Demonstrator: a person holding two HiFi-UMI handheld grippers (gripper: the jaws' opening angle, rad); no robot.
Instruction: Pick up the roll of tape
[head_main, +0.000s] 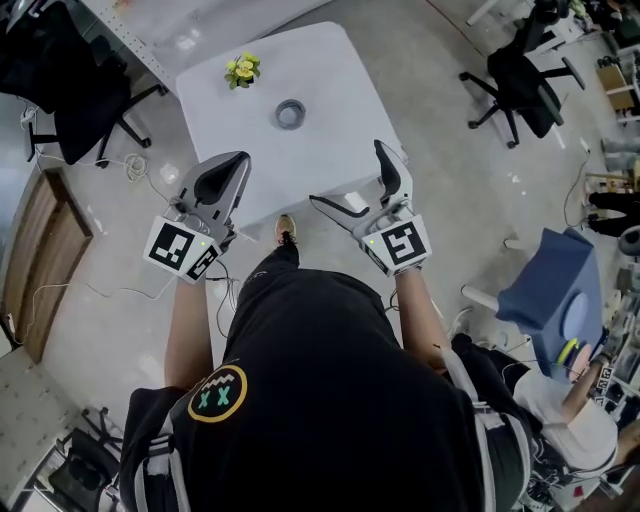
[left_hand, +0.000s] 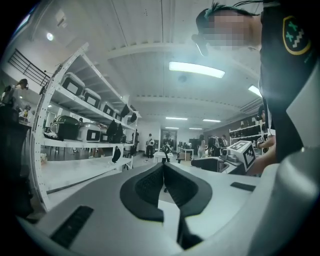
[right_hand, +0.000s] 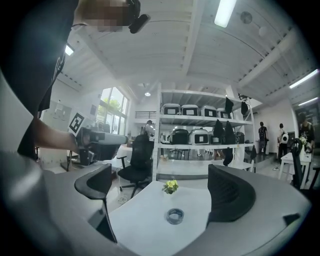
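Note:
The roll of tape (head_main: 290, 113) is a small grey ring lying flat near the middle of the white table (head_main: 330, 90). It also shows in the right gripper view, where the tape roll (right_hand: 175, 215) lies on the table ahead, between the jaw lines. My right gripper (head_main: 350, 178) is held over the table's near edge, open and empty, well short of the roll; its jaws (right_hand: 162, 189) stand wide apart. To the left of the table's near corner, my left gripper (head_main: 238, 163) is shut on nothing, its pads (left_hand: 150, 182) pressed together and pointing into the room.
A small bunch of yellow flowers (head_main: 242, 69) stands on the table behind the tape. Black office chairs stand at the left (head_main: 85, 90) and far right (head_main: 520, 80). White shelving (right_hand: 200, 135) with appliances lies beyond the table. A seated person (head_main: 560, 400) is at lower right.

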